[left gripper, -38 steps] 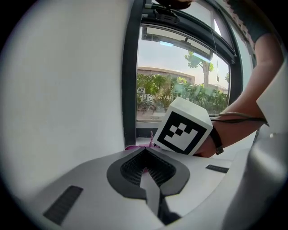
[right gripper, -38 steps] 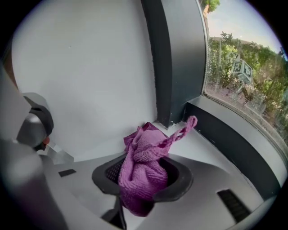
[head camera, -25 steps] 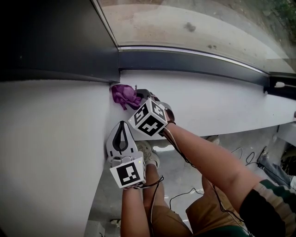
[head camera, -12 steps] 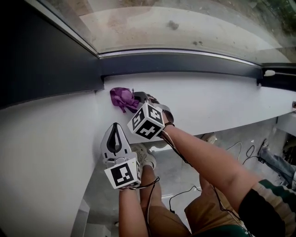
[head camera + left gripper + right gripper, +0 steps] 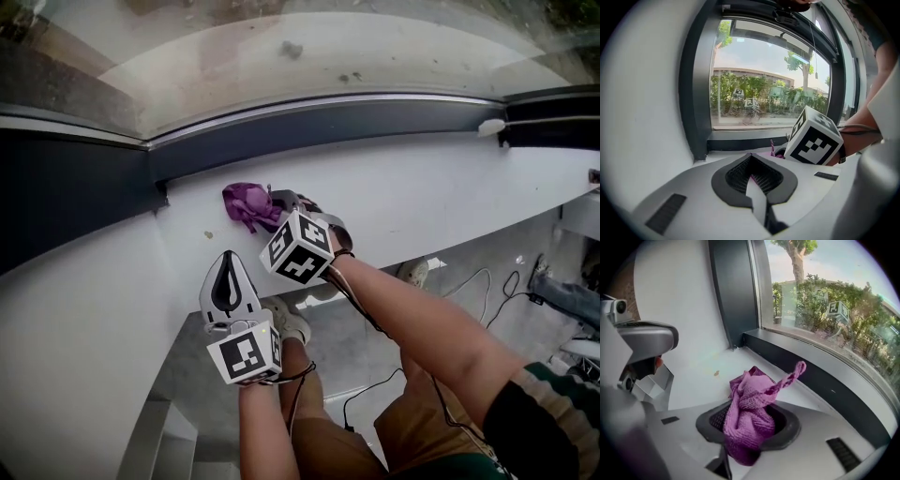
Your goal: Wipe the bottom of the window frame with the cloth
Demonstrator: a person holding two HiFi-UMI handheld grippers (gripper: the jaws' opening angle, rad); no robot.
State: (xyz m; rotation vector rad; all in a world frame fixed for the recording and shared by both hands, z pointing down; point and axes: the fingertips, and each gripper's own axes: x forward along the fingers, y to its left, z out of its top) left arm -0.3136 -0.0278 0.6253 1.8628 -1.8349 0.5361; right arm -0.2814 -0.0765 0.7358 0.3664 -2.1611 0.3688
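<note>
While our right gripper (image 5: 279,204) clamps the bunched purple cloth (image 5: 247,201) between its jaws, we hold that cloth over the white sill (image 5: 431,197), near the dark bottom of the window frame (image 5: 337,127) but apart from it. Our left gripper (image 5: 229,284) hangs nearby, jaws pressed together on nothing.

The left gripper (image 5: 230,258) and the right gripper (image 5: 278,201) are pale grey shells with black ribbed pads. Each has a black-and-white marker cube, the left cube (image 5: 248,353) at 6 o'clock and the right cube (image 5: 300,246) near centre. A thin black cable (image 5: 361,305) lies along the right forearm. The person wears tan shorts (image 5: 412,436) and, at 4 o'clock, a dark green sleeve (image 5: 548,427) with a striped cuff (image 5: 530,377).
</note>
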